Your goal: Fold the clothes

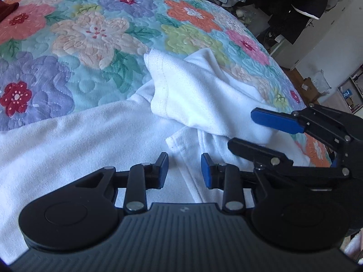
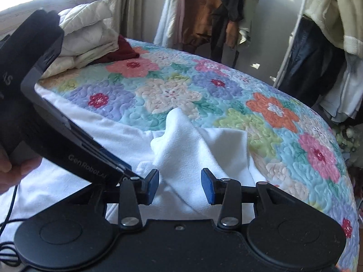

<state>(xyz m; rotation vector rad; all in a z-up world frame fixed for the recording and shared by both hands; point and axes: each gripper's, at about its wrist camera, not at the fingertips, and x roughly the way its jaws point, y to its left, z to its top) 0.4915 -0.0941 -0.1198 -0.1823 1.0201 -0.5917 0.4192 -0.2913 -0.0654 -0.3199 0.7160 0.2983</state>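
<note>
A white garment (image 1: 95,140) lies spread on the floral quilt (image 1: 90,45), with one sleeve (image 1: 190,95) bunched and folded back over it. My left gripper (image 1: 185,170) is open just above the white fabric near a hem edge, holding nothing. My right gripper (image 1: 247,129) comes in from the right, open, its fingers astride the raised sleeve fold. In the right wrist view the right gripper (image 2: 180,187) is open around a peaked fold of the white garment (image 2: 181,145). The left gripper's body (image 2: 56,136) crosses that view at left.
A dark red cloth (image 2: 120,52) and a folded cream duvet (image 2: 88,38) lie at the far end of the bed. Hanging clothes (image 2: 215,13) and a rack stand beyond the quilt (image 2: 283,122). The bed's right edge drops off near shelves (image 1: 354,86).
</note>
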